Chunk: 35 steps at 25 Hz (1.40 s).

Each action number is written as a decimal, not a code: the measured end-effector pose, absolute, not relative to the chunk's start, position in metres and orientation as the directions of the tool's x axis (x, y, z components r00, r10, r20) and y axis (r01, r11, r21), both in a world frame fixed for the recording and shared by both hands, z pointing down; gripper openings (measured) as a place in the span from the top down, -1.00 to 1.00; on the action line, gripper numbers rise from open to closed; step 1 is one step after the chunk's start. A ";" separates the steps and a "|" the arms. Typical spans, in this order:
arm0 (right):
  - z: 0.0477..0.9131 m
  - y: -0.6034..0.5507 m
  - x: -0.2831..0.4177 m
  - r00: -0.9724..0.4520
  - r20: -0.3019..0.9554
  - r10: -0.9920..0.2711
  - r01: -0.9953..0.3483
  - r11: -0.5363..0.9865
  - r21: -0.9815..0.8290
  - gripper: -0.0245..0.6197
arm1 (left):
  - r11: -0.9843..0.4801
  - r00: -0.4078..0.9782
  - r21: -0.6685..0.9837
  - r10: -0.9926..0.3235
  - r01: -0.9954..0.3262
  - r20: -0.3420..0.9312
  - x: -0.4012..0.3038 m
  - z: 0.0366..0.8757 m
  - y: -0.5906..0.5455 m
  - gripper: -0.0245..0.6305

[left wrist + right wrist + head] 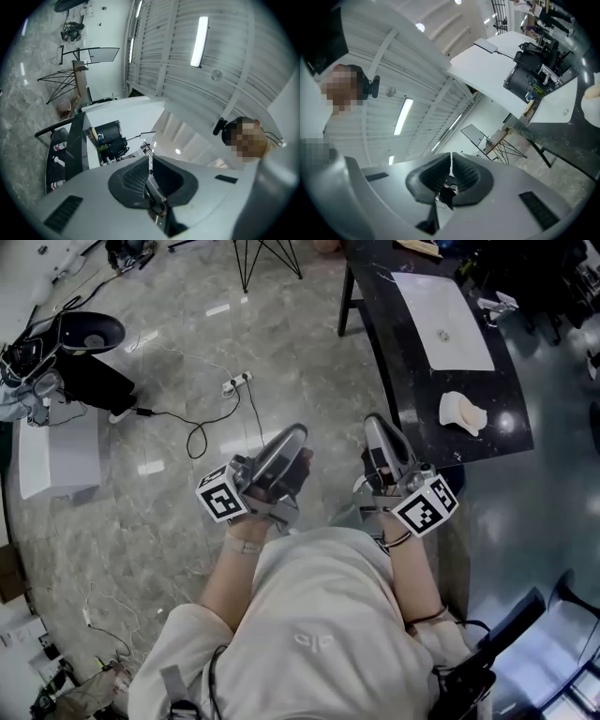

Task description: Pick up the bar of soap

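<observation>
A pale cream bar of soap (462,412) lies on the black table (412,381), near its front end and just below a white inset basin (442,320). In the right gripper view the soap (593,93) peeks in at the right edge. Both grippers are held close to the person's body over the floor, left of the table and apart from the soap. My left gripper (292,437) is shut with nothing between its pads, as the left gripper view (151,158) shows. My right gripper (375,426) is also shut and empty (451,157), and it points up towards the ceiling.
Black cables and a white power strip (236,382) trail across the marble floor. A white box (56,454) and dark equipment (89,334) stand at the left. Black stand legs (267,254) rise at the top. A dark chair (511,634) sits at the lower right.
</observation>
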State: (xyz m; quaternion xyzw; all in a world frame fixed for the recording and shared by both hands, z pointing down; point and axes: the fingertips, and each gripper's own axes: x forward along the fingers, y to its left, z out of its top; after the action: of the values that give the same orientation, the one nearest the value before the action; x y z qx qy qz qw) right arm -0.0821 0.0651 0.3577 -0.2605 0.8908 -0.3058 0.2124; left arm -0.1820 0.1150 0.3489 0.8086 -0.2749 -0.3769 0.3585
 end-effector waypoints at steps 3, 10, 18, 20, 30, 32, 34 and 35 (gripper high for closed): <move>0.354 0.020 -0.061 -0.785 -0.212 -0.582 -0.318 0.672 -0.668 0.85 | -0.578 0.547 0.790 -0.737 -0.204 -0.397 -0.163 0.343 0.075 0.89; 0.358 -0.069 -0.014 -0.813 -0.201 -0.547 -0.265 0.654 -0.709 0.85 | -0.528 0.490 0.809 -0.793 -0.258 -0.362 -0.117 0.342 -0.004 0.89; 0.381 -0.132 0.011 -0.834 -0.191 -0.517 -0.213 0.622 -0.754 0.85 | -0.460 0.452 0.838 -0.840 -0.295 -0.302 -0.086 0.360 -0.065 0.89; 0.385 -0.142 0.014 -0.833 -0.191 -0.520 -0.208 0.613 -0.762 0.85 | -0.451 0.460 0.841 -0.840 -0.300 -0.286 -0.081 0.363 -0.076 0.89; 0.382 -0.158 0.012 -0.816 -0.190 -0.546 -0.246 0.625 -0.741 0.85 | -0.477 0.547 0.830 -0.794 -0.290 -0.265 -0.070 0.353 -0.099 0.89; 0.376 -0.159 0.012 -0.812 -0.196 -0.550 -0.251 0.632 -0.733 0.85 | -0.480 0.558 0.829 -0.787 -0.289 -0.261 -0.070 0.350 -0.101 0.89; 0.373 -0.163 0.013 -0.808 -0.199 -0.555 -0.258 0.637 -0.727 0.85 | -0.482 0.566 0.827 -0.783 -0.291 -0.257 -0.070 0.348 -0.106 0.89; 0.372 -0.167 0.012 -0.806 -0.199 -0.557 -0.264 0.639 -0.722 0.85 | -0.483 0.570 0.826 -0.781 -0.291 -0.255 -0.070 0.348 -0.110 0.89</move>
State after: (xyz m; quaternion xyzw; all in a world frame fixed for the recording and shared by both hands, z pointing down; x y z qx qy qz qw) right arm 0.0123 -0.1666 0.3725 -0.2329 0.8814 -0.3553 0.2065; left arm -0.0704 -0.1099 0.3479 0.7993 -0.3354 -0.3200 0.3824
